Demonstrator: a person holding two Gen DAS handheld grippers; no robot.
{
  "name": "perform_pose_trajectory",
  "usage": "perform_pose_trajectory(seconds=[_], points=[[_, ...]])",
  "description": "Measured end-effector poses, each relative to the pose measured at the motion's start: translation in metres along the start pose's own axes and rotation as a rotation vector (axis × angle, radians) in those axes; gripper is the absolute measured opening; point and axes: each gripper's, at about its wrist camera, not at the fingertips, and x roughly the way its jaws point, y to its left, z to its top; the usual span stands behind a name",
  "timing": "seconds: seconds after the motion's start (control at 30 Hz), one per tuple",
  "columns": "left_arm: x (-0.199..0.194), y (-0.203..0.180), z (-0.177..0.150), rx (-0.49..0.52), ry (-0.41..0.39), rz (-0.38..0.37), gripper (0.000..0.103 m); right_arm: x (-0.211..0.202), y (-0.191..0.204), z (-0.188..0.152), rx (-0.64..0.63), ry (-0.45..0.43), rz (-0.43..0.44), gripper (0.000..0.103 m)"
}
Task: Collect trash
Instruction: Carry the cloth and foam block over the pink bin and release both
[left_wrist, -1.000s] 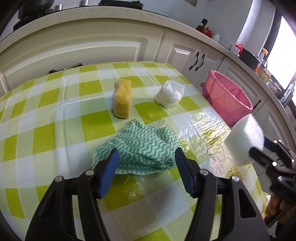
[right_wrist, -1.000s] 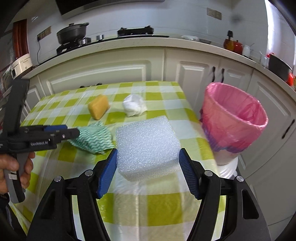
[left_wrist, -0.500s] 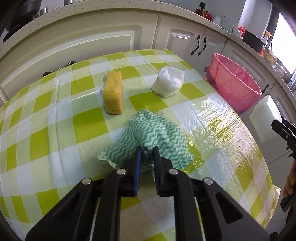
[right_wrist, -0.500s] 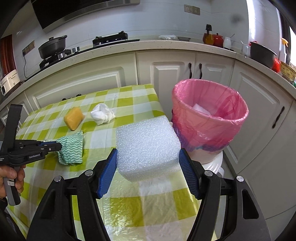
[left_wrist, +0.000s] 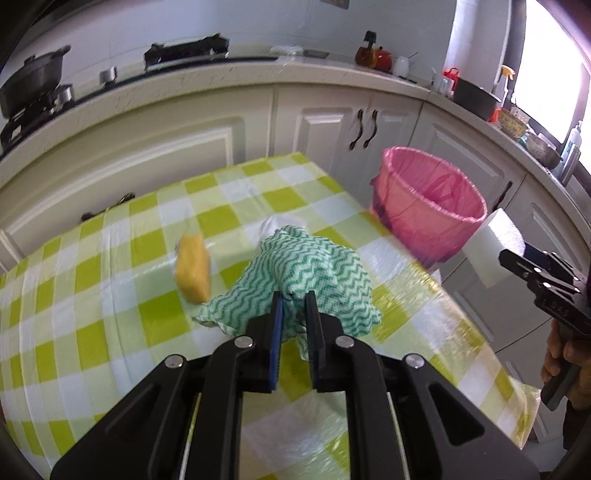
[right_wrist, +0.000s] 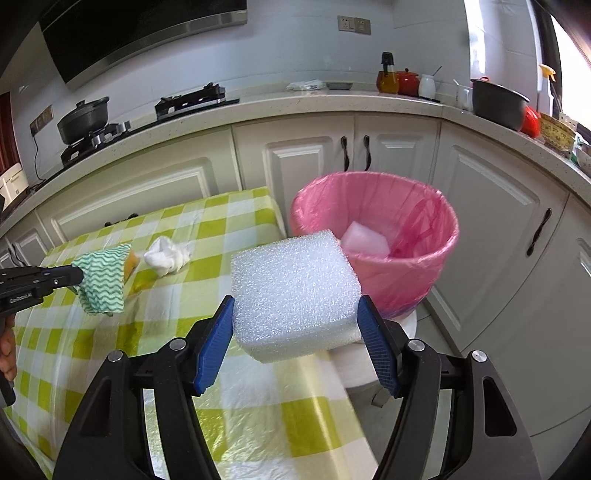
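Observation:
My left gripper is shut on a green-and-white zigzag cloth and holds it lifted off the checked table; the cloth also shows in the right wrist view. My right gripper is shut on a white foam block, held near the rim of the pink-lined trash bin; the block also shows in the left wrist view. The bin stands off the table's right edge and holds a pale foam piece. A yellow sponge and a crumpled white wad lie on the table.
The table has a green-and-white checked plastic cover. White kitchen cabinets and a counter with a stove and pots run behind it. A white stool or base sits under the bin.
My left gripper closed on the zigzag cloth and lifted it off the table. My right gripper carried the foam block rightward, close to the pink bin.

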Motion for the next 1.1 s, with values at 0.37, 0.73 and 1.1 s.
perform_pose_trajectory(seconds=[0.37,0.73,1.1], points=[[0.009,-0.078,0.08,0.053,-0.102,-0.088,0.012,0.004,-0.067,0.053,0.046,-0.074,-0.062,0.064],[0.057,-0.152,0.157,0.085,-0.132,-0.146,0.012,0.043,-0.127,0.104,0.072,-0.073,-0.073,0.064],[0.121,-0.181,0.19,0.052,-0.092,-0.17,0.013,0.091,-0.151,0.131,0.065,-0.034,-0.072,0.065]])
